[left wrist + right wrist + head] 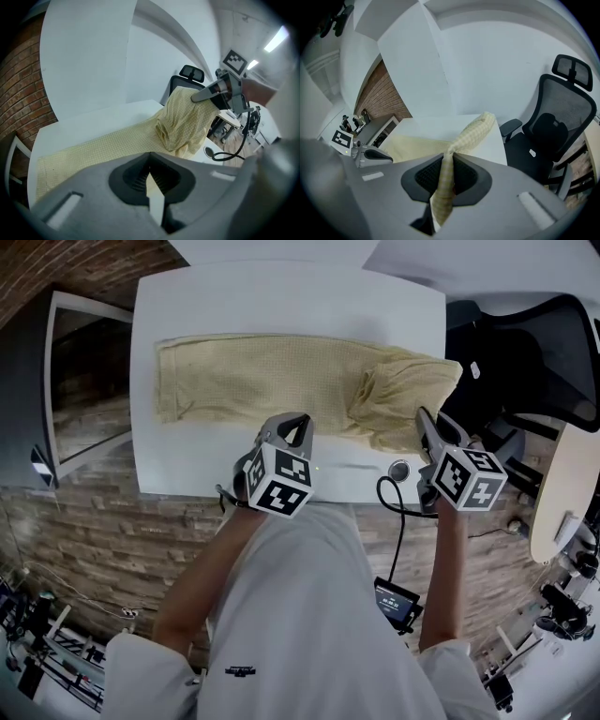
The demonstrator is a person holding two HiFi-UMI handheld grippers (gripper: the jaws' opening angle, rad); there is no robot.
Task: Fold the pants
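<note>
Pale yellow pants [262, 381] lie lengthwise across the white table [281, 296]. Their right end is bunched and raised off the top. My left gripper [289, 427] is at the pants' near edge around the middle. In the left gripper view its jaws [152, 180] are shut, with a thin pale strip of the cloth [108, 145] pinched between them. My right gripper [431, 423] holds the raised right end. In the right gripper view its jaws [447, 168] are shut on a gathered fold of the pants [473, 131], which runs up from the table.
A black office chair [525, 343] stands off the table's right end. A black cable [394, 498] hangs by the near edge beside a round grommet [399, 469]. A framed cabinet [84, 381] is at the left. A wide strip of the tabletop beyond the pants is bare.
</note>
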